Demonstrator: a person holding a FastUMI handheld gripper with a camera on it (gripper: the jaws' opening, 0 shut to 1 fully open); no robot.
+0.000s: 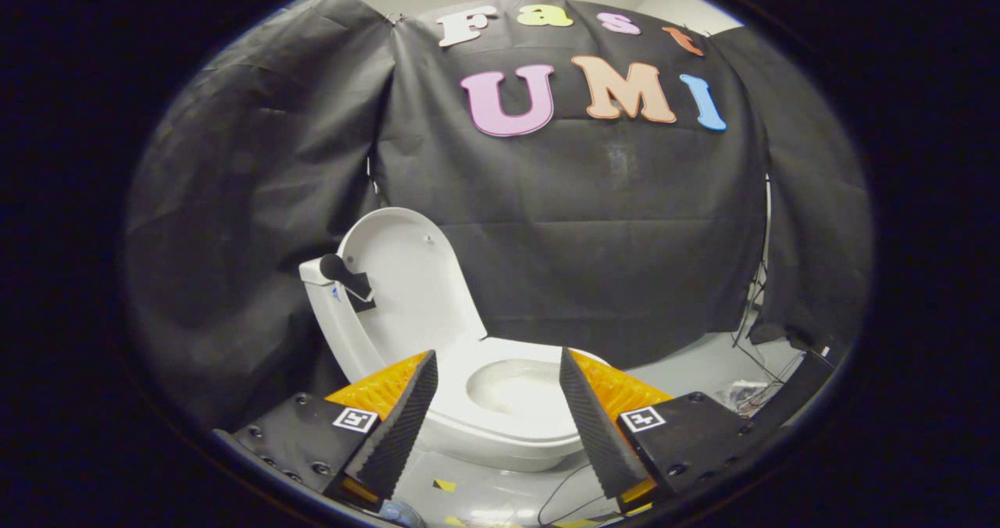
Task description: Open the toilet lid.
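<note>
Your gripper hangs with its two fingers spread wide apart and nothing clamped between them. Through the gap between them you look down at the toilet, which sits on the pale floor just ahead of the fingertips, its bowl open and showing between the two tips. The toilet lid is already up: it stands raised behind the bowl, tilted back toward the black cloth wall, with its inner face turned toward you. A small dark handle piece is fixed to the lid's near edge, beyond your left finger and well clear of it. Neither finger touches the toilet or the lid. A few thin cables trail over the floor beyond the right finger, near the foot of the cloth, and small yellow and black tape marks lie on the floor in front of the bowl.
</note>
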